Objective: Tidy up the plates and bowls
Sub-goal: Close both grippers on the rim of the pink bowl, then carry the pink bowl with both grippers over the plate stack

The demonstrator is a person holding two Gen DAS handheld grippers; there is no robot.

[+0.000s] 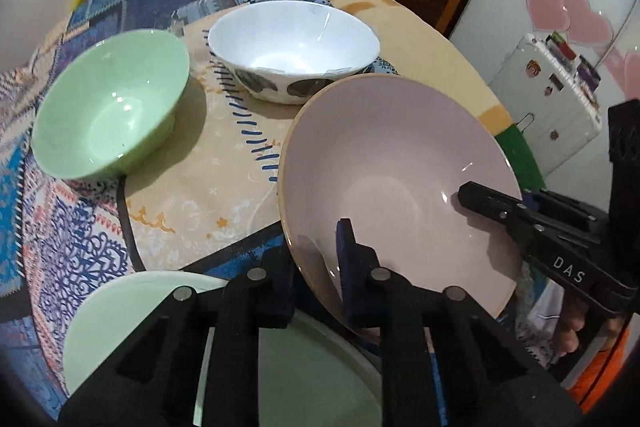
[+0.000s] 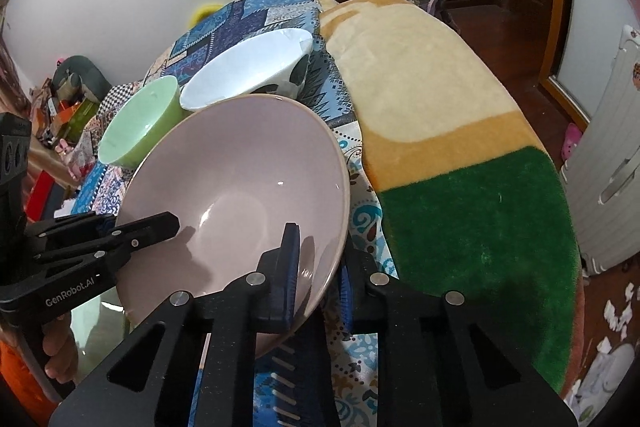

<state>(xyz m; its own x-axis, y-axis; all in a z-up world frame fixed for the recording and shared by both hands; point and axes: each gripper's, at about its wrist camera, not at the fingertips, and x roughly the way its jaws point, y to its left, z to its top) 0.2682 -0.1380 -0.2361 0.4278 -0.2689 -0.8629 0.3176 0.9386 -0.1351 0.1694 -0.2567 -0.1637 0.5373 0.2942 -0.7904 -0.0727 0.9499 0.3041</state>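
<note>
Both grippers hold one pale pink bowl [image 1: 396, 167], tilted and lifted above the table; it also shows in the right wrist view [image 2: 240, 171]. My left gripper [image 1: 316, 267] is shut on its near rim, one blue pad inside, one outside. My right gripper [image 2: 320, 267] is shut on the opposite rim and shows in the left wrist view [image 1: 492, 207]. My left gripper shows in the right wrist view [image 2: 152, 227]. A green bowl [image 1: 112, 107] and a white patterned bowl [image 1: 294, 51] stand upright behind. A pale green plate [image 1: 132, 327] lies under my left gripper.
The table carries a blue patchwork cloth [image 1: 60, 239] and a beige, orange and green blanket [image 2: 440, 107]. A white cabinet [image 1: 556, 95] stands to the right. Clutter lies on the floor [image 2: 612, 315] at the right.
</note>
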